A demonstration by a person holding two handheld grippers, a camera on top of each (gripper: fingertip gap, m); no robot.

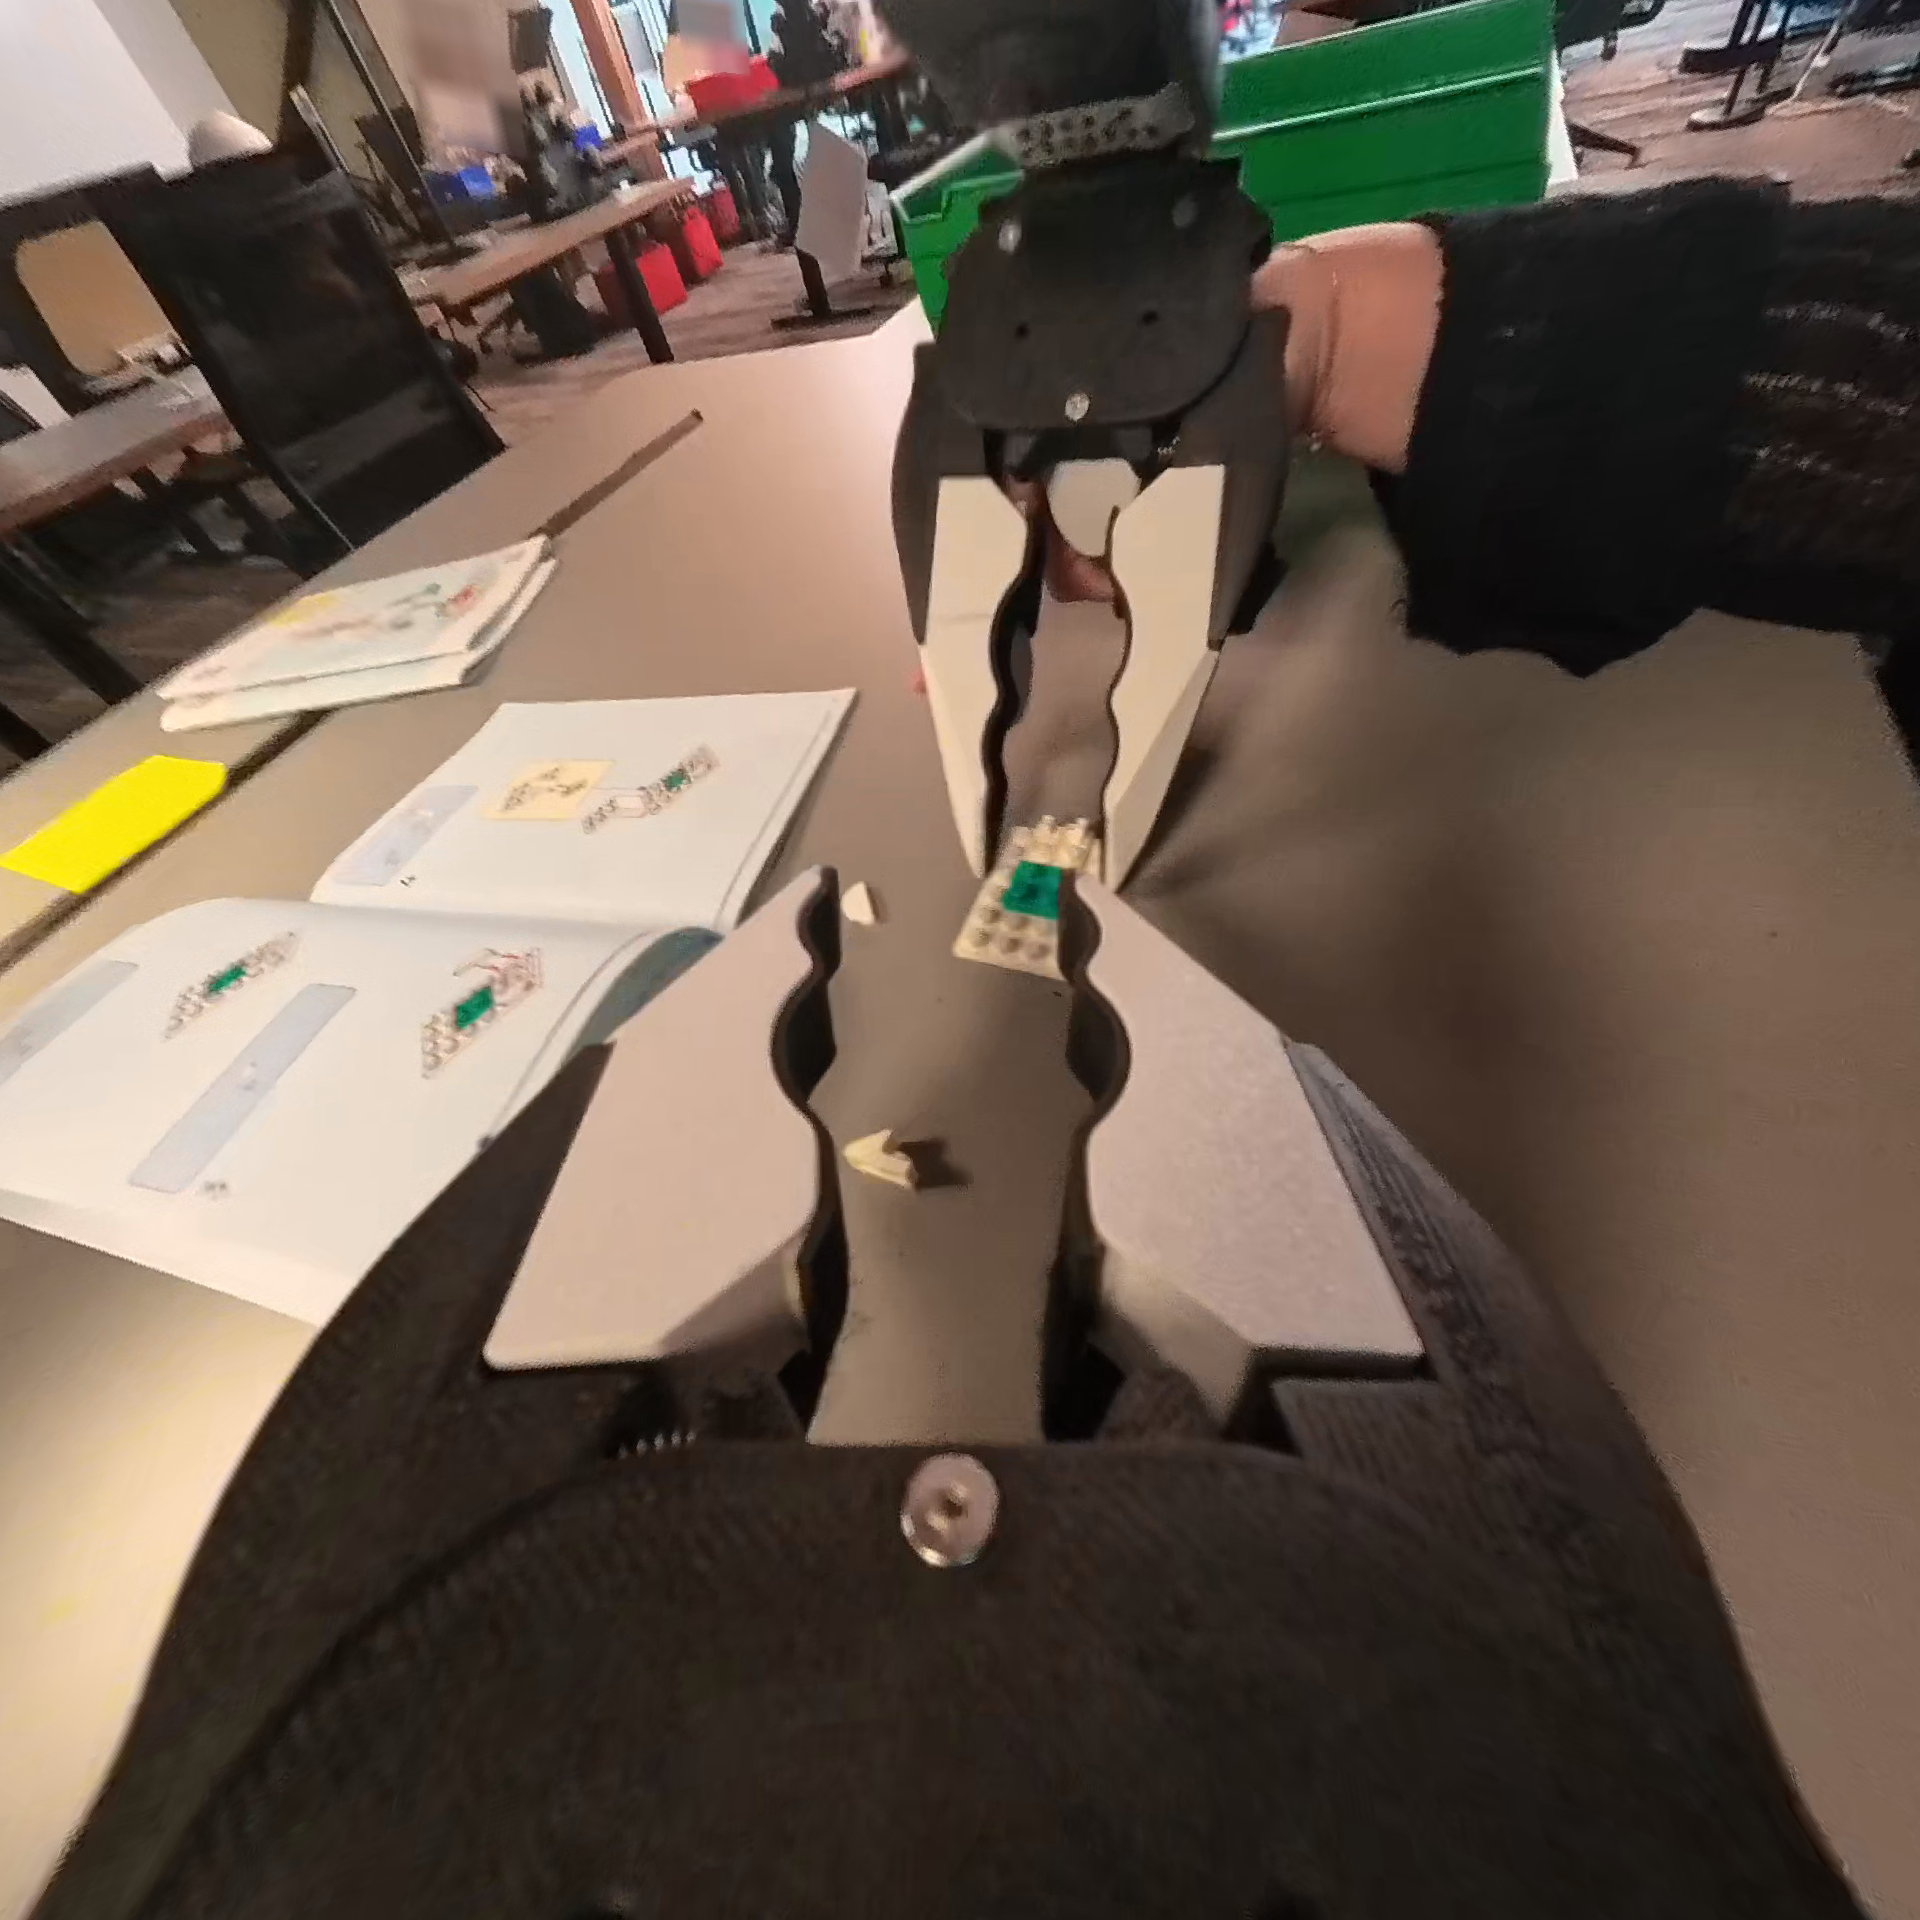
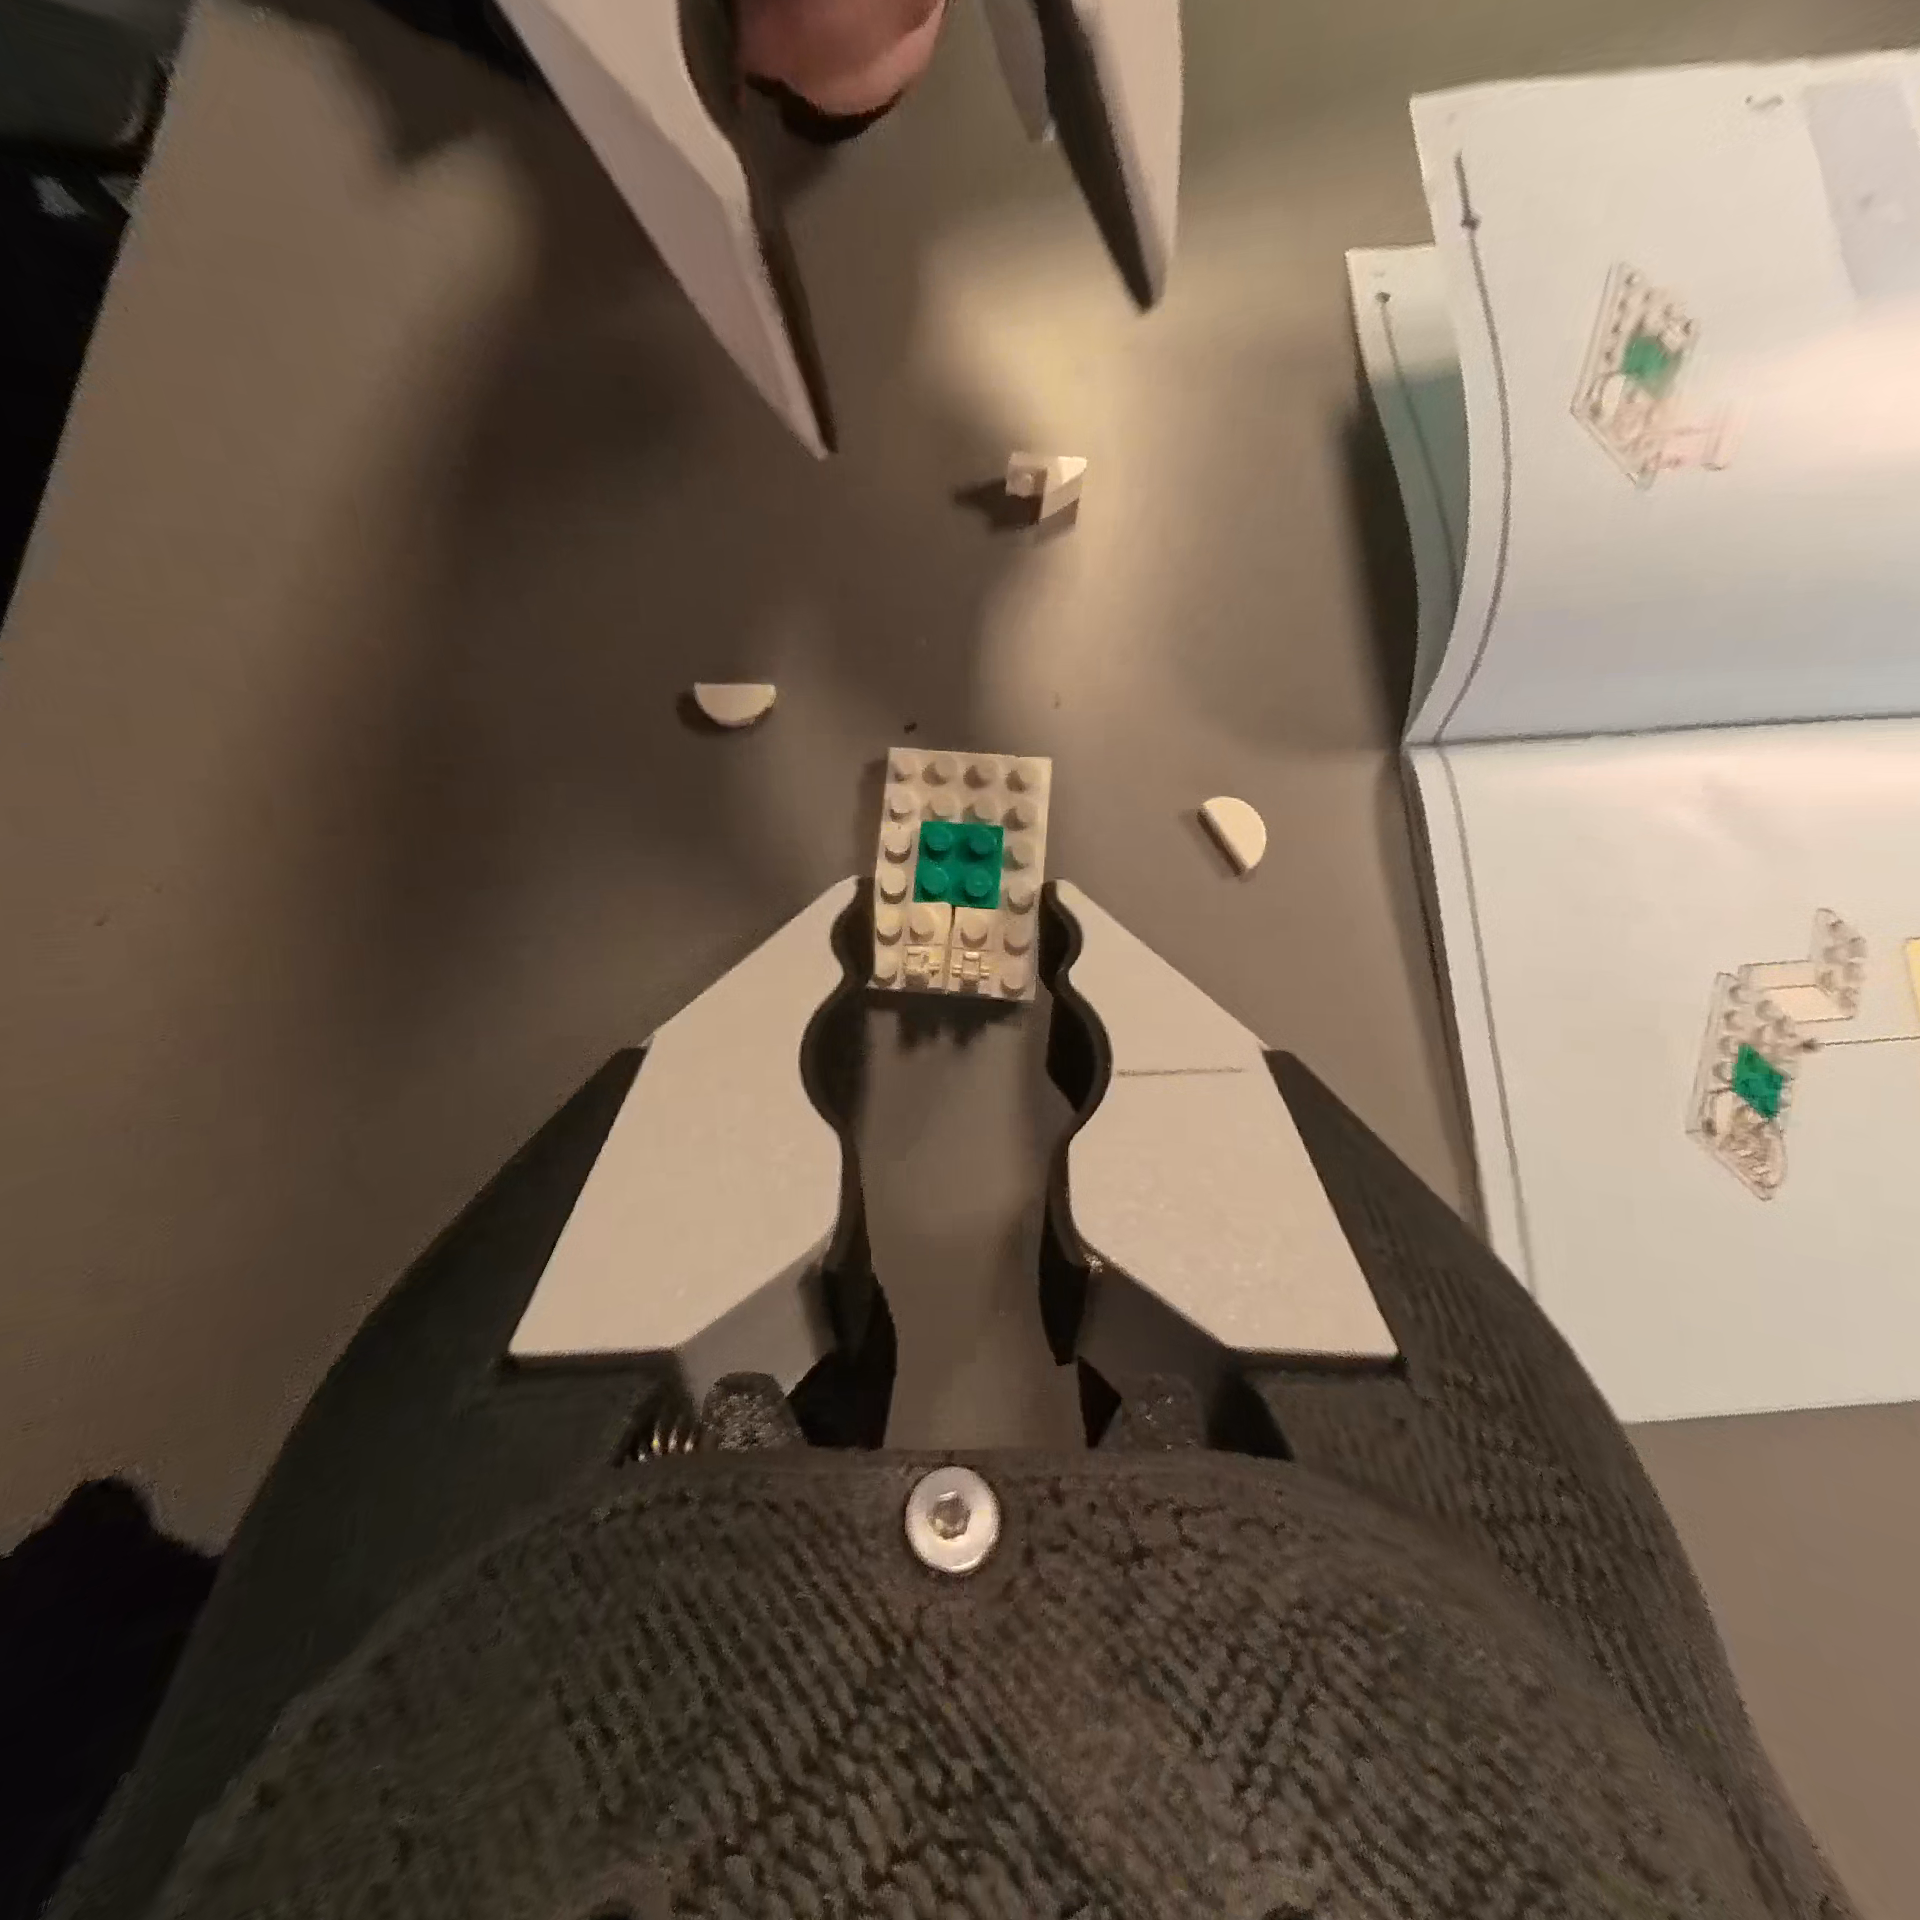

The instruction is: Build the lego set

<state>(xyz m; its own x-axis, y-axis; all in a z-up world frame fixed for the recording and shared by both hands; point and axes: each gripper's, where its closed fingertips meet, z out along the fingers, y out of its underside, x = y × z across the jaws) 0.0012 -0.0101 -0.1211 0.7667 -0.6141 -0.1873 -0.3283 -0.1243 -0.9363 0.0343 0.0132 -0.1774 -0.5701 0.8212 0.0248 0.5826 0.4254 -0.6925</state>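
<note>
Twin grey tongs meet over a tan table (image 2: 312, 727): the right gripper (image 2: 954, 914) clasps the near end of a grey studded plate (image 2: 961, 790), while the left gripper (image 1: 951, 904) hovers spread and empty above a small sloped brick (image 1: 899, 1158). An open instruction booklet (image 1: 582, 821) lies beside them. Judging by the single green tile (image 2: 961, 860) fitted and two half-round pieces (image 2: 732, 701) loose, building looks barely begun; no legible writing shows.

bare table (image 2: 312, 831) left | booklet (image 2: 1662, 1039) blocks right | loose pieces (image 2: 732, 702) scattered
</note>
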